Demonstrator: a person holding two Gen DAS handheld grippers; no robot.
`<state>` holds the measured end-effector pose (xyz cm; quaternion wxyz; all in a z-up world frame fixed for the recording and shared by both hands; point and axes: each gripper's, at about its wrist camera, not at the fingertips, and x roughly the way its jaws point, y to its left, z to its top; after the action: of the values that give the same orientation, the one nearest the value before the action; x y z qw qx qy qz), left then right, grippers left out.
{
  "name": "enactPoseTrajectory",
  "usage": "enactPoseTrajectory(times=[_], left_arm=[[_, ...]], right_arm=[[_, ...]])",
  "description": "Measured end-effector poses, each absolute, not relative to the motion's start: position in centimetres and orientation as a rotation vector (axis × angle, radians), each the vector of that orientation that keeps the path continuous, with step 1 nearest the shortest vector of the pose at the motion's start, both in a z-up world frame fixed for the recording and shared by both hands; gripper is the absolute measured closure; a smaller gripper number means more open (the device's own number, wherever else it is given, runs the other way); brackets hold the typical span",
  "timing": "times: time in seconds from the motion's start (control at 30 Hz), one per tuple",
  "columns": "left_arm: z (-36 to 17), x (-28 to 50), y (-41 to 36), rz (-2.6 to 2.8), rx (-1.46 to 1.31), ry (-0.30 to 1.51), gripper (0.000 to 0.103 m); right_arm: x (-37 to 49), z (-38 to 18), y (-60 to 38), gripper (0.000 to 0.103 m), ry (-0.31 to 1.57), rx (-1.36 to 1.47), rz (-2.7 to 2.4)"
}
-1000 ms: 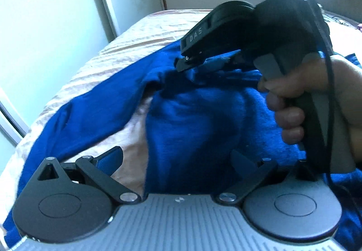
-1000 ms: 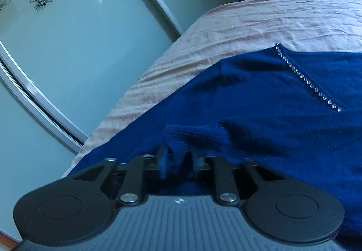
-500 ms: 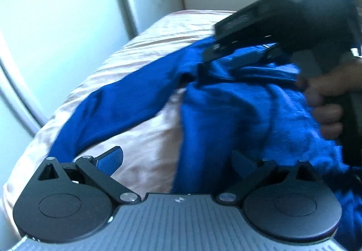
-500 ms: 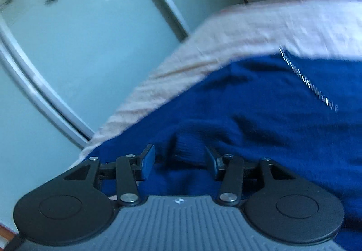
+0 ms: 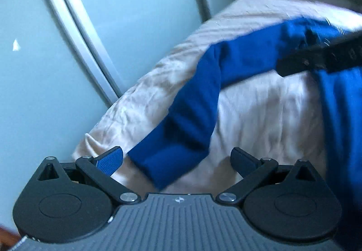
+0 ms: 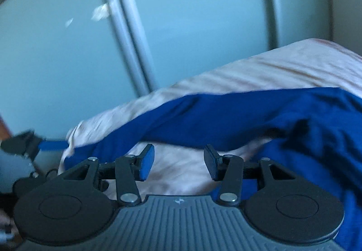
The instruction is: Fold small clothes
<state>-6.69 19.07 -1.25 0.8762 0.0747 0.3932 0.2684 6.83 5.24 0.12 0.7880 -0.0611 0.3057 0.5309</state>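
Left wrist: blue sweater (image 5: 192, 101), blurred; no legible writing.

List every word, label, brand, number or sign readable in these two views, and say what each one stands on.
No word or number can be read.
A small embossed emblem on the grey housing of the left claw: a sign only, no letters.
The same emblem on the right claw housing.
Pale marks on the black claw body at the right edge: too blurred to read.
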Motion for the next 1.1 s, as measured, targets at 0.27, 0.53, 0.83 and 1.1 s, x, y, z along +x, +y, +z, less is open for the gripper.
enactPoseTrajectory(times=[0.27,0.53,0.83,1.1], left_arm=[[-1.3,-8.8,21.1,0.478,0.213,0.747,0.024],[-0.3,-9.3,24.8,0.361,-0.07,0.722,0.094],[0.5,-11.9,34.7,0.372,-0.812,0.553,0.095],[0.6,-11.8,36.4,0.329,-1.031,0.465,0.095]], right_arm=[[5.0,-1.0,7.9,0.055,0.725,-0.168,1.208],[4.2,-1.0,8.6,0.045,0.732,-0.195,1.193],[3.6,-0.8,9.4,0.045,0.712,-0.195,1.213],[2.5,-1.0,11.1,0.045,0.661,-0.242,1.229]])
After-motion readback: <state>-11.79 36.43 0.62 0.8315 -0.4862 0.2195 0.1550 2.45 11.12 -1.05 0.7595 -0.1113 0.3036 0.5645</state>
